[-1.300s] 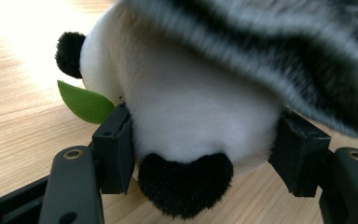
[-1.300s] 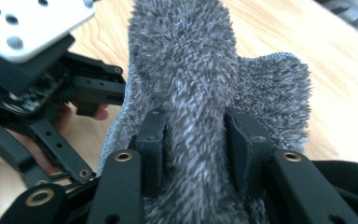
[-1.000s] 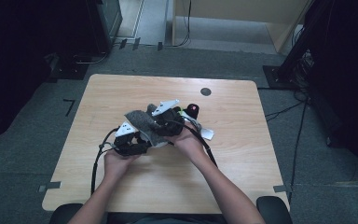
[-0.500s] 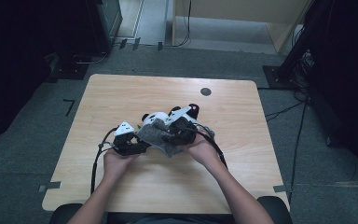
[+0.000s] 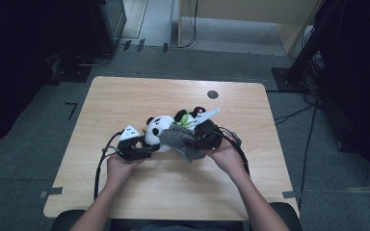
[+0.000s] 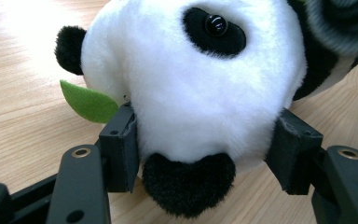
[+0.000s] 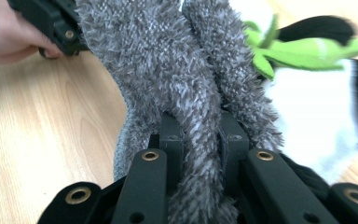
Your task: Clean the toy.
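A black and white panda plush [image 5: 156, 130] lies at the middle of the wooden table [image 5: 125, 101]. My left gripper [image 5: 148, 147] comes at it from the left and is shut on its head [image 6: 200, 84], one pad pressing into each side of the fur. A green felt leaf [image 6: 88, 102] sticks out beside the left pad. A grey fuzzy cloth [image 5: 180, 140] drapes over the panda's body. My right gripper [image 5: 192, 143] is shut on a fold of this cloth [image 7: 186, 93], pinched tight between the pads. Green felt bamboo [image 7: 307, 49] shows beyond the cloth.
A small black round mark [image 5: 212, 94] sits near the table's far edge. Black cables [image 5: 101, 163] trail from both grippers toward the near edge. Dark equipment and cables stand on the floor around the table.
My right gripper has pulled the grey cloth to the right, off the panda's head, so the white face now shows. The left gripper has stayed put on the head.
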Action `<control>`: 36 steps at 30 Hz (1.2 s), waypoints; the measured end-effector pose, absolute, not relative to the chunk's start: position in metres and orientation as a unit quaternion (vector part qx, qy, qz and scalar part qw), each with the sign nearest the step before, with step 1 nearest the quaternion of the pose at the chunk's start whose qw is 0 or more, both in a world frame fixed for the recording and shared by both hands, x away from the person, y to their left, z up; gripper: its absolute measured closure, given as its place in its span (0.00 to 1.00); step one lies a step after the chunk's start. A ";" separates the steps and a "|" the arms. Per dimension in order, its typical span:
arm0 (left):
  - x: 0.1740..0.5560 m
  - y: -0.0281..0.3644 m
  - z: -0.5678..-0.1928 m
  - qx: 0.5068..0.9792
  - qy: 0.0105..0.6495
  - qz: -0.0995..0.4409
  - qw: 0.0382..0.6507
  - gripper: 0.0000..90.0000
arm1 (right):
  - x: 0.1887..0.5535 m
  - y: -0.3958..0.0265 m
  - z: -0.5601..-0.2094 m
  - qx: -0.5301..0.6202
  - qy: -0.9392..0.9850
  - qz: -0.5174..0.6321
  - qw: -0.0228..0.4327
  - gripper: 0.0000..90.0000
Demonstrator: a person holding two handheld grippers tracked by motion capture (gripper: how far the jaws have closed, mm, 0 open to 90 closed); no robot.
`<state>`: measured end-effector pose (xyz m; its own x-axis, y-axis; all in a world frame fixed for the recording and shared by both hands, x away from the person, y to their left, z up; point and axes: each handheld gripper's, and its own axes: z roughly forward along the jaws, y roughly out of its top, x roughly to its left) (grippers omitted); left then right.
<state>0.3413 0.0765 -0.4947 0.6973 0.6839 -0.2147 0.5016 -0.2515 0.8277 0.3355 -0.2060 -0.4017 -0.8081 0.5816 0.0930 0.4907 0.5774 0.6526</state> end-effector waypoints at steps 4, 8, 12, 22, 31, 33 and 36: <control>0.340 0.074 -0.494 0.789 0.374 0.103 0.476 0.40 | 0.337 -0.217 -0.394 0.316 0.876 0.358 0.067 0.86; 0.340 0.074 -0.494 0.788 0.374 0.102 0.477 0.40 | 0.338 -0.224 -0.389 0.325 0.870 0.364 0.074 0.86; 0.340 0.075 -0.494 0.788 0.374 0.101 0.478 0.39 | 0.337 -0.225 -0.384 0.327 0.861 0.381 0.075 0.86; 0.341 0.076 -0.493 0.790 0.375 0.096 0.476 0.38 | 0.319 -0.199 -0.380 0.287 0.874 0.387 0.055 0.86; 0.343 0.076 -0.490 0.795 0.374 0.088 0.468 0.38 | 0.302 -0.197 -0.396 0.277 0.884 0.376 0.024 0.86; 0.344 0.076 -0.490 0.795 0.373 0.085 0.470 0.38 | 0.299 -0.198 -0.401 0.276 0.887 0.371 0.020 0.86; 0.346 0.077 -0.491 0.796 0.371 0.082 0.471 0.37 | 0.295 -0.201 -0.408 0.278 0.888 0.366 0.014 0.86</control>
